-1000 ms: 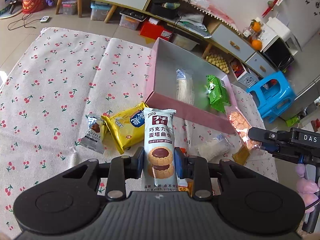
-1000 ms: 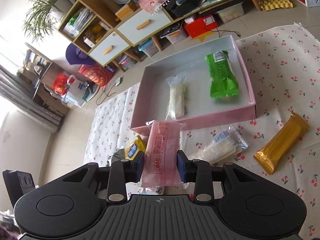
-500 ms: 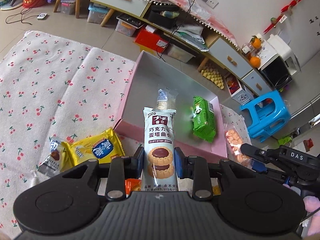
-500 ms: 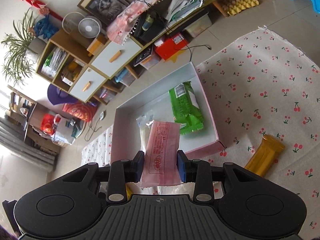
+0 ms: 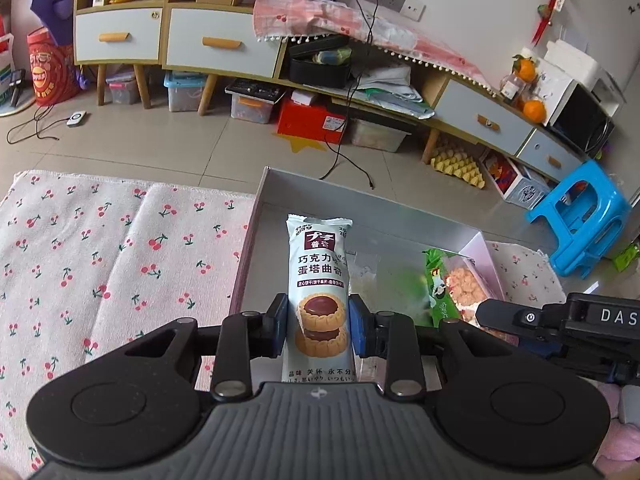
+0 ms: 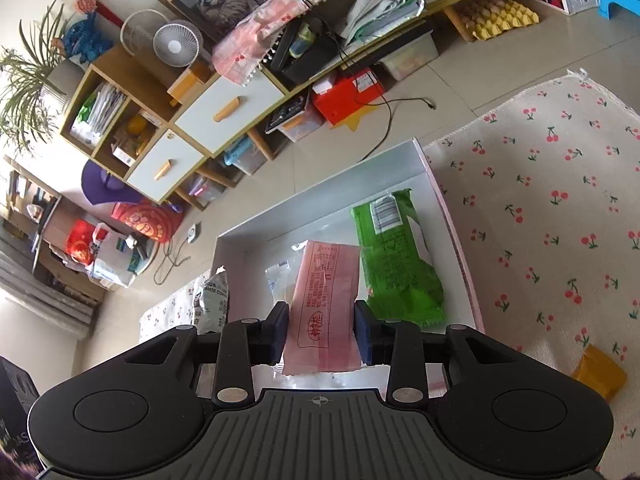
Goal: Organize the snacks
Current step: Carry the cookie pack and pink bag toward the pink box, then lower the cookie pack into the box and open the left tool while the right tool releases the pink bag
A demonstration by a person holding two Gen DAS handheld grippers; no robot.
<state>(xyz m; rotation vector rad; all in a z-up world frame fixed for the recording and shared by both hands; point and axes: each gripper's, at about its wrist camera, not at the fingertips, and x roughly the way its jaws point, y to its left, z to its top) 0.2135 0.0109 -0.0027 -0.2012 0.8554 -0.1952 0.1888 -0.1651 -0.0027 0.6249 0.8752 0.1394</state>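
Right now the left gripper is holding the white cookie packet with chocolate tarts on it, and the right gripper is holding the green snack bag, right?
Not quite. The left gripper does hold the white cookie packet, but the right gripper is shut on a pink snack packet. In the right wrist view, the green snack bag lies inside the grey box with pink walls.

My left gripper (image 5: 319, 328) and right gripper (image 6: 320, 330) are matt black plastic. I pinch a glossy tart-cookie wrapper (image 5: 319, 280) and a pink film packet (image 6: 324, 300). The box (image 5: 256, 232) looks smooth card; the cherry-print cloth (image 5: 120, 248) coarse-woven.
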